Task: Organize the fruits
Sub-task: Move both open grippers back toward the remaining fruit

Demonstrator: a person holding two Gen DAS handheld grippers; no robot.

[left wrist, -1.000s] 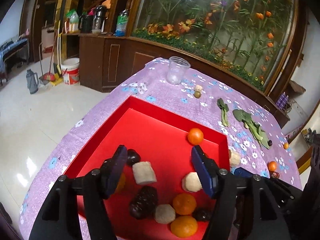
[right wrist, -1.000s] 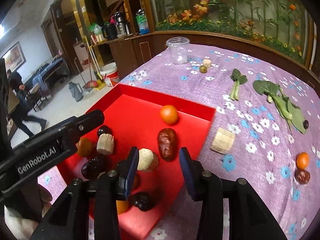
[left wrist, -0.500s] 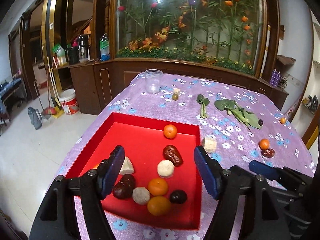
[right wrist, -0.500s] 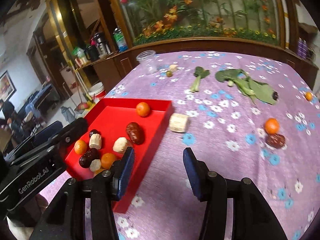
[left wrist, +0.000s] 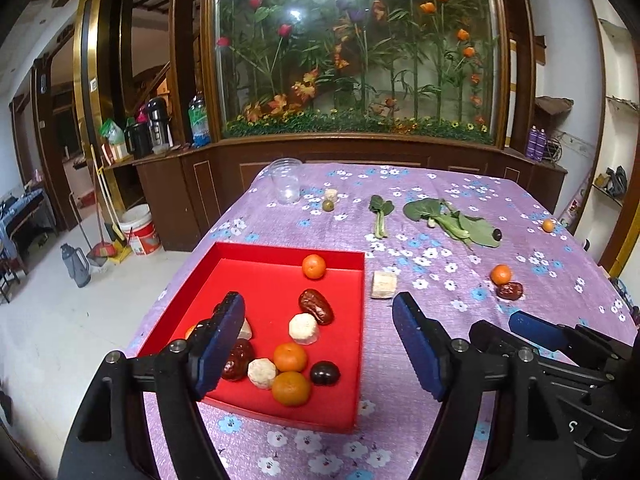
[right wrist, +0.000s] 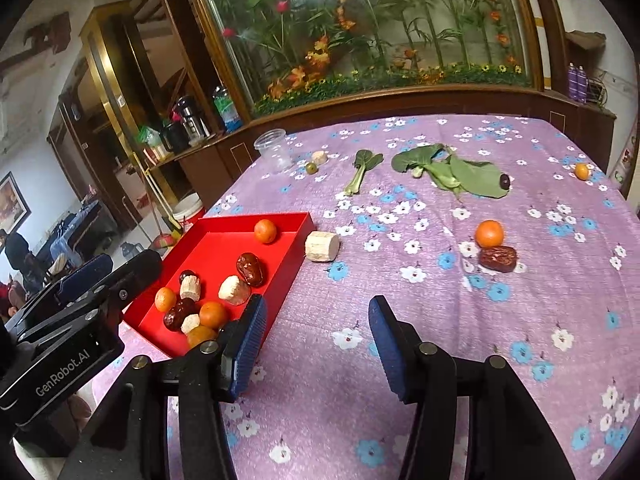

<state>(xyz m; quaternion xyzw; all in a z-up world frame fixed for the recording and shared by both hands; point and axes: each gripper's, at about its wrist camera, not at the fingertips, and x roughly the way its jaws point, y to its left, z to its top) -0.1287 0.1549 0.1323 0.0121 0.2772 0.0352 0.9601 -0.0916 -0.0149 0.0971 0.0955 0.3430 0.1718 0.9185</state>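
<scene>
I see left gripper point(left wrist: 320, 344) released, jaws wide, nothing between, above near part of red tray point(left wrist: 360, 320). Right gripper point(right wrist: 316, 344) also released and empty, over purple cloth point(right wrist: 440, 340) just beside tray. Tray holds oranges, dates, pale chunks. Outside on cloth: pale chunk point(right wrist: 322, 246) touching tray wall, orange point(right wrist: 489, 233) touching date point(right wrist: 498, 258), well apart from tray.

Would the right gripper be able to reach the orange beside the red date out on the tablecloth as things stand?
Probably yes: the right gripper is open and empty, and only bare cloth lies between it and the orange, though the date touches it.
</scene>
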